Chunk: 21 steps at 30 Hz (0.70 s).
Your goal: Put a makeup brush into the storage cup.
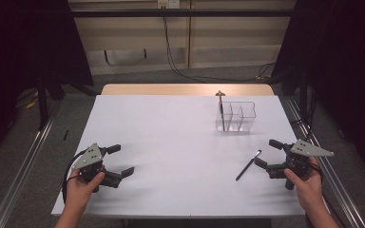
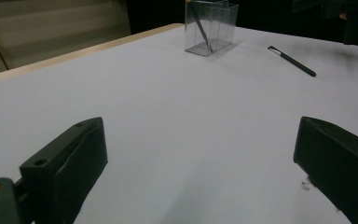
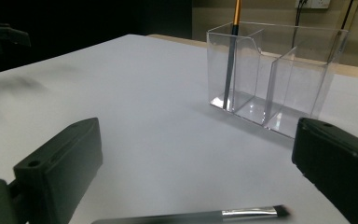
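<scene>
A clear three-compartment organiser [image 1: 236, 117] stands at the back right of the white table [image 1: 171, 128]. A brush with an orange-brown handle [image 1: 222, 110] stands upright in its left compartment. A black brush [image 1: 248, 165] lies flat in front of it, just left of my right gripper [image 1: 267, 153], which is open with nothing between its fingers. In the right gripper view the lying brush [image 3: 200, 215] sits below the open jaws and the organiser [image 3: 275, 74] is ahead. My left gripper [image 1: 122, 160] rests open and empty at the front left; its view shows the organiser [image 2: 210, 28] and the lying brush [image 2: 292, 61] far off.
A wooden strip [image 1: 185, 89] runs along the table's far edge. Cables [image 1: 180, 66] hang and trail on the floor behind. Metal rails [image 1: 24, 161] flank both sides of the table. Dark curtains [image 1: 24, 38] stand at left and right.
</scene>
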### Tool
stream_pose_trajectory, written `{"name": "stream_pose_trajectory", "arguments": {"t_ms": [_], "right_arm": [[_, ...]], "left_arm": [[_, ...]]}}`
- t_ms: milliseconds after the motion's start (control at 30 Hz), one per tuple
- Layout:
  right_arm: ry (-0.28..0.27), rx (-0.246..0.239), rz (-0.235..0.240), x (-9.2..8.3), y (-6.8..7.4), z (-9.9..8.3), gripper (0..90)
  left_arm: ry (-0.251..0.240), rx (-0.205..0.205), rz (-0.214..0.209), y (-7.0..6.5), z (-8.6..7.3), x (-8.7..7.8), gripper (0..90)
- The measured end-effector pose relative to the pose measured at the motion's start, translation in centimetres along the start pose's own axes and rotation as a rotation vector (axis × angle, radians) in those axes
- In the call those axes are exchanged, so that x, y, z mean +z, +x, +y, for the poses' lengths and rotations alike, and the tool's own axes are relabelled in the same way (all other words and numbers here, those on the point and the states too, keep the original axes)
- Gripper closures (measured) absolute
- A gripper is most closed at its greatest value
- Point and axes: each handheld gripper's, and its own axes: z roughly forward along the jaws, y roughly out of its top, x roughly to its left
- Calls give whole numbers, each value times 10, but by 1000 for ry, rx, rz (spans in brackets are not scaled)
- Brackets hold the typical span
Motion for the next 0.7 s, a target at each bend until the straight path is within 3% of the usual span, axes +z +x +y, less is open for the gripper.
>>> {"name": "stream_pose_trajectory", "arguments": {"t_ms": [700], "right_arm": [[26,13,-19,-24,4,-20,13]], "left_arm": [[-7,7,-6,2,2,2,27]]}}
